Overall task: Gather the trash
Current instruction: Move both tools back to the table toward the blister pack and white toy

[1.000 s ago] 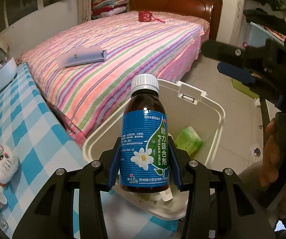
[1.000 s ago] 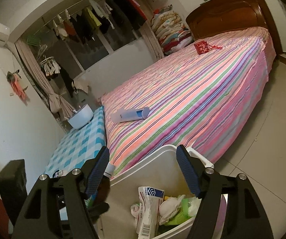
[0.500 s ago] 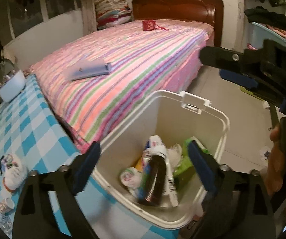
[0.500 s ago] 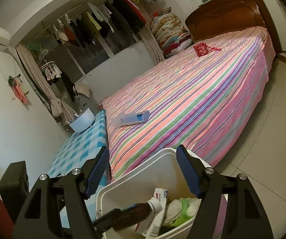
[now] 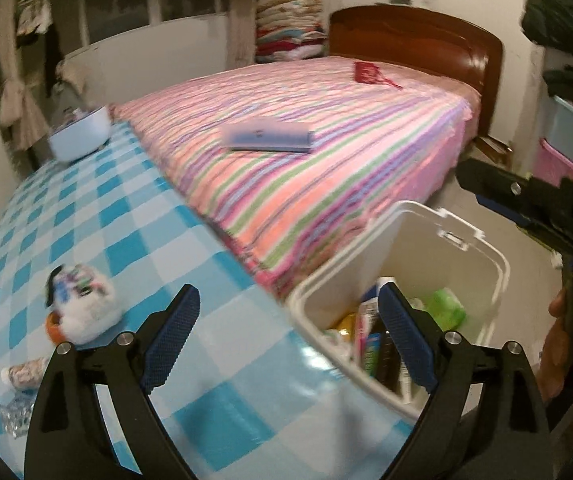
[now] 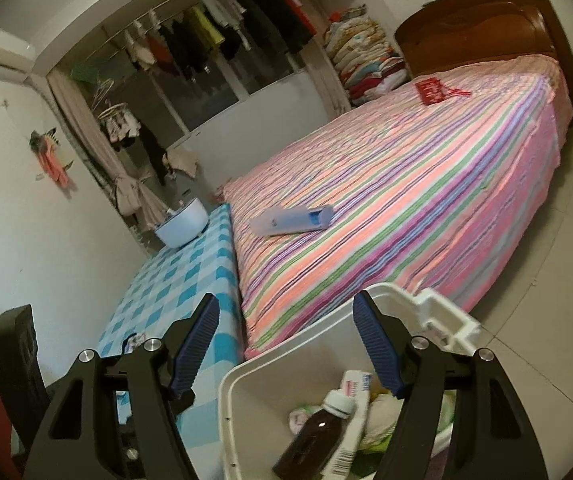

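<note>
Brown bottle [image 6: 318,436] lying in white bin [image 6: 246,384]. Left gripper [image 5: 286,344] spread wide, empty. Right gripper [image 6: 286,348] spread over bin, pinching nothing. Next: swing left toward crumpled wrapper [image 5: 82,308] on checkered table [image 5: 134,216], approach low, easy squeeze.

Your left gripper [image 5: 288,332] hangs wide open with nothing between its blue pads [image 5: 170,336], over the edge of the blue-checked table [image 5: 134,240]; its jaws have just been opening. Just to its right sits the white bin [image 5: 474,240], with a dark bottle [image 5: 386,360] lying among wrappers and a green packet [image 5: 446,312] inside (the contents are blurred). On the table lie a white furry toy [image 5: 86,312], a small tube [image 5: 24,372] and a pale blue bowl [image 5: 80,138]. Your other gripper [image 5: 526,204] shows at the right edge, a hand [image 5: 566,344] on its handle.
</note>
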Available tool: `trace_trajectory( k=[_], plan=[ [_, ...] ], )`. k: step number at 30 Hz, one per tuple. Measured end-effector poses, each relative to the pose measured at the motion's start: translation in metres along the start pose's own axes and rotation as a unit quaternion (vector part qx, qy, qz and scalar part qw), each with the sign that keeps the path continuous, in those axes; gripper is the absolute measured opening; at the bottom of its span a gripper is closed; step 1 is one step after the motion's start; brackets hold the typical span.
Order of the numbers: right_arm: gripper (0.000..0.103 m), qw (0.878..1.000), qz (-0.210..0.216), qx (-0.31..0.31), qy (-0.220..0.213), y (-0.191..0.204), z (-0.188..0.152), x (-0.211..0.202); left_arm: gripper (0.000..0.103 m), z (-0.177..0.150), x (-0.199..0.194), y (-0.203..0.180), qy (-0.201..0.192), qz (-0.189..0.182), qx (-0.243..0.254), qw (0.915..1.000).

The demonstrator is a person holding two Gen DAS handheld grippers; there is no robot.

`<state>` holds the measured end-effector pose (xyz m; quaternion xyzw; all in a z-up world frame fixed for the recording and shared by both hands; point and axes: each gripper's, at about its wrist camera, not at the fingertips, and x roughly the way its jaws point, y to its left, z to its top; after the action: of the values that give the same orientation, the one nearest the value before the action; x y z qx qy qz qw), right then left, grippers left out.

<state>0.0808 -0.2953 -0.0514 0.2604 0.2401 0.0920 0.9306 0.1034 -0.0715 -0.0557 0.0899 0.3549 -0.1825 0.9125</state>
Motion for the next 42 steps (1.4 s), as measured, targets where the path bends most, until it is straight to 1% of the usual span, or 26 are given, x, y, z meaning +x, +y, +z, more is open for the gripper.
trace_trajectory(
  k=[6, 11, 16, 18, 24, 27, 30, 34, 38, 40, 42],
  plan=[
    [0.068, 0.999, 0.021, -0.021, 0.022, 0.028, -0.009, 0.02, 0.089, -0.013, -0.014, 0.053, -0.003, 0.034, -0.049, 0.9983],
    [0.068, 0.997, 0.043, -0.039, 0.045, 0.059, -0.021, 0.039, 0.089, -0.026, -0.027, 0.103, 0.001, 0.056, -0.104, 0.993],
    [0.068, 0.994, 0.064, -0.058, 0.065, 0.088, -0.035, 0.056, 0.089, -0.048, -0.041, 0.155, 0.007, 0.074, -0.178, 0.9813],
    [0.068, 0.993, 0.071, -0.065, 0.073, 0.099, -0.04, 0.063, 0.089, -0.055, -0.05, 0.171, 0.004, 0.083, -0.197, 0.9769],
    [0.068, 0.987, 0.095, -0.081, 0.101, 0.128, -0.054, 0.084, 0.089, -0.077, -0.083, 0.219, -0.002, 0.122, -0.234, 0.9645],
    [0.068, 0.985, 0.1, -0.086, 0.109, 0.139, -0.061, 0.091, 0.089, -0.095, -0.099, 0.242, 0.0, 0.142, -0.257, 0.9561],
    [0.068, 0.984, 0.103, -0.093, 0.114, 0.147, -0.066, 0.096, 0.089, -0.121, -0.108, 0.264, 0.015, 0.143, -0.286, 0.9475],
    [0.068, 0.982, 0.111, -0.097, 0.121, 0.156, -0.073, 0.103, 0.089, -0.146, -0.107, 0.279, 0.03, 0.13, -0.323, 0.937],
    [0.068, 0.978, 0.122, -0.104, 0.131, 0.169, -0.08, 0.11, 0.088, -0.152, -0.095, 0.282, 0.053, 0.138, -0.32, 0.936],
    [0.068, 0.977, 0.126, -0.107, 0.135, 0.173, -0.082, 0.113, 0.087, -0.153, -0.087, 0.282, 0.065, 0.132, -0.319, 0.9362],
    [0.068, 0.977, 0.129, -0.107, 0.134, 0.176, -0.082, 0.115, 0.079, -0.151, -0.083, 0.281, 0.07, 0.122, -0.322, 0.9363]
  ],
)
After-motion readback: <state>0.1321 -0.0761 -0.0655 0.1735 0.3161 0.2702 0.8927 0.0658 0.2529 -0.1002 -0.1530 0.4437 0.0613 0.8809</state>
